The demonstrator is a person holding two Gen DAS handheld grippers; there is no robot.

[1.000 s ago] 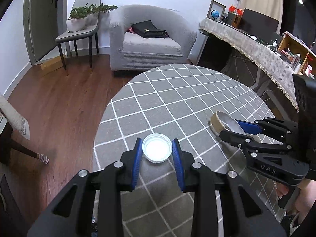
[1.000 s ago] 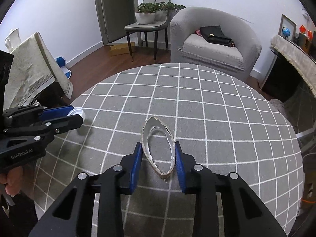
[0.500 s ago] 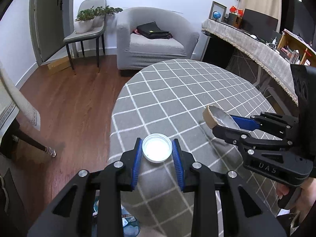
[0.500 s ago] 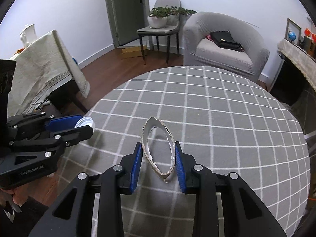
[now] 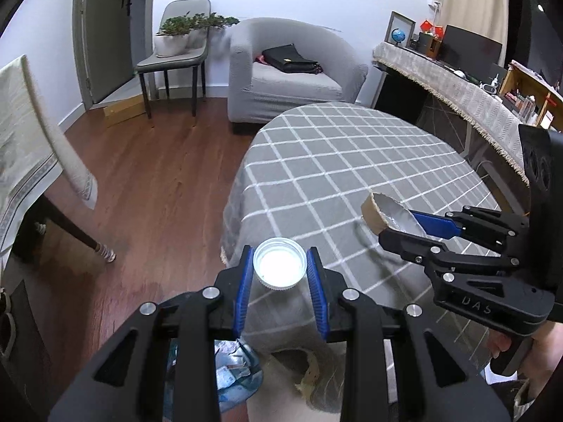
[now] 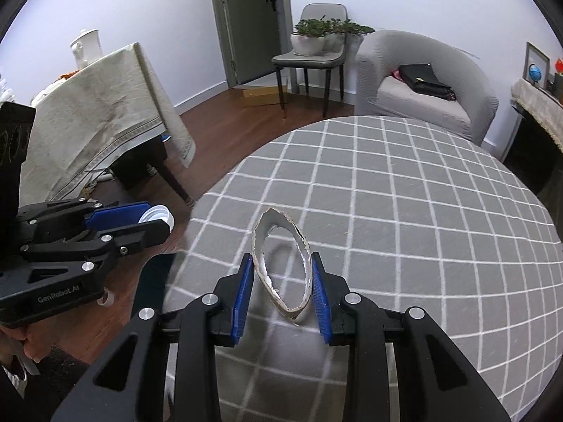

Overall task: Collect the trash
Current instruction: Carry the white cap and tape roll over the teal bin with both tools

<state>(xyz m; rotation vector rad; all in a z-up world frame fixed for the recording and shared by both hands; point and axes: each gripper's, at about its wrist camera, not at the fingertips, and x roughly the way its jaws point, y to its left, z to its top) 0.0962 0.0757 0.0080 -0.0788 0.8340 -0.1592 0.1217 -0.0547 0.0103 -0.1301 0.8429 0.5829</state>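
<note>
Left gripper (image 5: 280, 274) clamps a white bottle cap (image 5: 280, 263) between its blue pads, frame centre, over the table edge (image 5: 232, 246). Right gripper (image 6: 282, 288) pinches a squashed cardboard ring (image 6: 281, 246), centre frame, above the checked tablecloth (image 6: 404, 211).

White cap (image 5: 280, 269), blue-padded tool (image 5: 280, 283), grey white-checked tablecloth (image 5: 352, 161).
</note>
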